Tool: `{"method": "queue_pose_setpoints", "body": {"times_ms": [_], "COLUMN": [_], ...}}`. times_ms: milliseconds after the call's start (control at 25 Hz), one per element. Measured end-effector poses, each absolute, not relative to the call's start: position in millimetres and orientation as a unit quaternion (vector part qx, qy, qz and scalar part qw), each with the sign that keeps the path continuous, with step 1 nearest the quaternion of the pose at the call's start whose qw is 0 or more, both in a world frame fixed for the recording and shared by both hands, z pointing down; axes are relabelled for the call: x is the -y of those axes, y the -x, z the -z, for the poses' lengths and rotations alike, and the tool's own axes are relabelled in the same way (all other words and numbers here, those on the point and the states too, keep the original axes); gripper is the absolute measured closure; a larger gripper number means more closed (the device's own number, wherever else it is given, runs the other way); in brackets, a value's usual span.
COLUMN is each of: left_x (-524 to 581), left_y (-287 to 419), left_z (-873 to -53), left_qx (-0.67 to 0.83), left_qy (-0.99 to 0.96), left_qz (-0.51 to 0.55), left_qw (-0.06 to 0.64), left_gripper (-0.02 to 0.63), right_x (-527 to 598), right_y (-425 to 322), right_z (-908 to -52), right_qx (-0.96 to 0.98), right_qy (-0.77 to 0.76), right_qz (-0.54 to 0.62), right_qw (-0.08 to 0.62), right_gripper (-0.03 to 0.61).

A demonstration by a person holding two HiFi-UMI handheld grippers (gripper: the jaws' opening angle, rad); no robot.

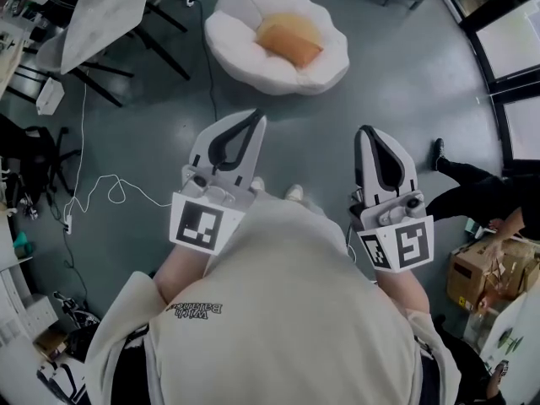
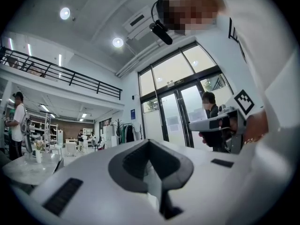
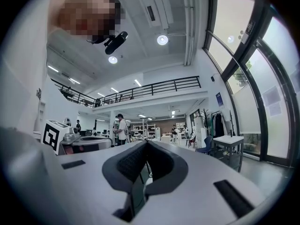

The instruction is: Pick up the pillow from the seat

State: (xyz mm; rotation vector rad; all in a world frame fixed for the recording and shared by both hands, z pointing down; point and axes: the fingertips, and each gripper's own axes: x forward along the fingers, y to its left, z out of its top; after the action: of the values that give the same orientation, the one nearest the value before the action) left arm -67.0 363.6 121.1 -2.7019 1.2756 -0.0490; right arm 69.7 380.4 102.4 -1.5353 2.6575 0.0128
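An orange pillow point(image 1: 289, 40) lies in the hollow of a round white cushioned seat point(image 1: 245, 49) on the grey floor, at the top middle of the head view. Both grippers are held level in front of the person, well short of the seat. My left gripper point(image 1: 256, 116) is shut with nothing between its jaws, and its tips meet in the left gripper view point(image 2: 149, 141). My right gripper point(image 1: 366, 130) is also shut and empty, with its tips together in the right gripper view point(image 3: 146, 142). Neither gripper view shows the pillow.
A white table point(image 1: 105, 11) with black legs stands at the top left, with a white cable point(image 1: 110, 188) trailing over the floor. A cardboard box point(image 1: 477, 270) and a person's leg point(image 1: 460, 180) are at the right. Glass doors point(image 2: 180, 114) and another person point(image 2: 210, 111) show beyond.
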Motion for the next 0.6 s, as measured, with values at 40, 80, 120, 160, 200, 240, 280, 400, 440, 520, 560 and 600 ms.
{"method": "queue_pose_setpoints", "body": {"times_ms": [40,80,120,160,200,240,280,400,440,520,560,600], "left_x": [-364,-363,-363,-363,-363,-362,-362,-363,-362,-362,-361,-360], "left_y": [65,63,59,56,51,47,43,32,27,19,15,12], "left_z": [-122,-122,-122,-123,-124,-125,-126,-127,-127,-127,-127,-128], "left_qx": [-0.429,-0.432,-0.434,-0.437,-0.439,-0.440,-0.442,-0.446,-0.447,-0.447,-0.446,-0.445], "left_qy": [0.900,0.898,0.897,0.896,0.894,0.893,0.893,0.890,0.890,0.890,0.890,0.891], "left_qz": [0.017,0.018,0.018,0.019,0.020,0.021,0.021,0.022,0.021,0.019,0.020,0.020], "left_qw": [0.077,0.079,0.081,0.083,0.085,0.086,0.087,0.091,0.092,0.092,0.093,0.093], "left_gripper": [0.604,0.604,0.604,0.604,0.604,0.604,0.604,0.604,0.604,0.604,0.604,0.604], "right_x": [-381,-381,-382,-383,-383,-384,-384,-387,-387,-386,-385,-383], "right_y": [-73,-78,-82,-87,-91,-96,-100,-110,-114,-122,-125,-127], "right_z": [-104,-105,-107,-109,-111,-114,-117,-123,-125,-127,-127,-128], "right_qx": [-0.866,-0.867,-0.868,-0.869,-0.870,-0.871,-0.872,-0.874,-0.874,-0.874,-0.874,-0.874], "right_qy": [0.499,0.497,0.496,0.494,0.492,0.491,0.489,0.485,0.485,0.484,0.484,0.484], "right_qz": [-0.004,-0.003,-0.003,-0.003,-0.003,-0.002,-0.002,0.001,0.001,0.006,0.009,0.010], "right_qw": [0.036,0.036,0.035,0.035,0.034,0.033,0.032,0.032,0.033,0.036,0.039,0.041], "right_gripper": [0.571,0.571,0.571,0.571,0.571,0.571,0.571,0.571,0.571,0.571,0.571,0.571]}}
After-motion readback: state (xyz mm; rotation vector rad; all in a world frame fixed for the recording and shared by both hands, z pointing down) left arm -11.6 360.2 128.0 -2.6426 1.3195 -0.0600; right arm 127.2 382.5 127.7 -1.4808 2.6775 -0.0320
